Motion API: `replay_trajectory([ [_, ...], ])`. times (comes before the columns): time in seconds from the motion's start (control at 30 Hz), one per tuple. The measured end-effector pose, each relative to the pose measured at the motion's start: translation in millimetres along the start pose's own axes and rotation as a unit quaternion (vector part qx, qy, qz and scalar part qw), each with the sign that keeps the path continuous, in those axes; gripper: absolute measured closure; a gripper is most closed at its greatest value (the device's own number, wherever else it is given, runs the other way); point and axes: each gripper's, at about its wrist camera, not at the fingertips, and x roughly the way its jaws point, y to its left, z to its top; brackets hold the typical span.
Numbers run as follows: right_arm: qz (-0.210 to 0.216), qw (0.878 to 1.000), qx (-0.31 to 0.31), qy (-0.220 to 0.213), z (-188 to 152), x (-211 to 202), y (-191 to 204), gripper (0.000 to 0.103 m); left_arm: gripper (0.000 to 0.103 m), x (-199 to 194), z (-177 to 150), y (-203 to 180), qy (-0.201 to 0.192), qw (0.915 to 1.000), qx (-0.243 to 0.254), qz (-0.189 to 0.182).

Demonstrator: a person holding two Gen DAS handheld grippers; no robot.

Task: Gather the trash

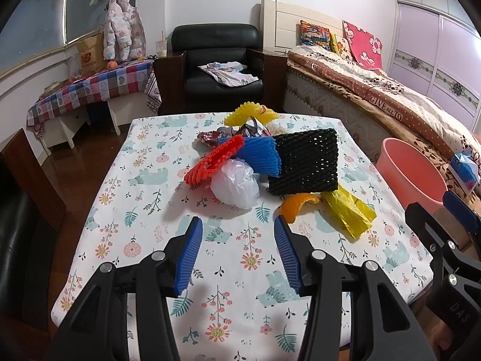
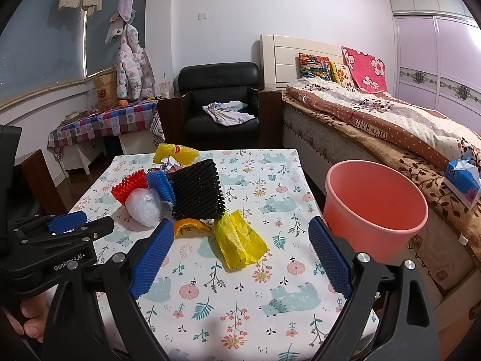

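A heap of trash lies mid-table: black foam net [image 1: 305, 162] [image 2: 198, 194], blue foam net [image 1: 260, 153] [image 2: 160, 185], red foam net [image 1: 215, 159] [image 2: 129, 186], yellow foam net [image 1: 251, 114] [image 2: 174, 153], a crumpled white plastic bag [image 1: 234, 183] [image 2: 144, 206], an orange peel [image 1: 297, 204] [image 2: 191, 225] and a yellow plastic bag [image 1: 350, 210] [image 2: 240, 243]. My left gripper [image 1: 237, 225] hovers open over the cloth just short of the white bag, nothing between its fingers. My right gripper [image 2: 242, 228] is open above the near table, with the yellow bag seen between its fingers but untouched.
A pink bin [image 2: 375, 201] [image 1: 412, 174] stands off the table's right edge beside a bed [image 2: 405, 126]. A black armchair [image 1: 222, 60] sits behind the table [image 1: 144, 180], a checked side table [image 1: 93, 87] at the left. A tissue box [image 2: 461, 183] lies on the bed.
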Motion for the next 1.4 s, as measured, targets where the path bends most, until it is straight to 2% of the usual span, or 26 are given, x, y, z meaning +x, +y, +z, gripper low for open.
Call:
replay_trajectory([
  [1.03,0.002,1.000,0.004,-0.003,1,-2,-1,0.012,0.053,-10,-9,-10,0.005,0.9999,0.003,-0.013],
  [1.4,0.005,1.000,0.007,-0.006,4,-14,-2,0.012,0.045,-16,-6,-9,-0.001,0.9999,0.008,-0.009],
])
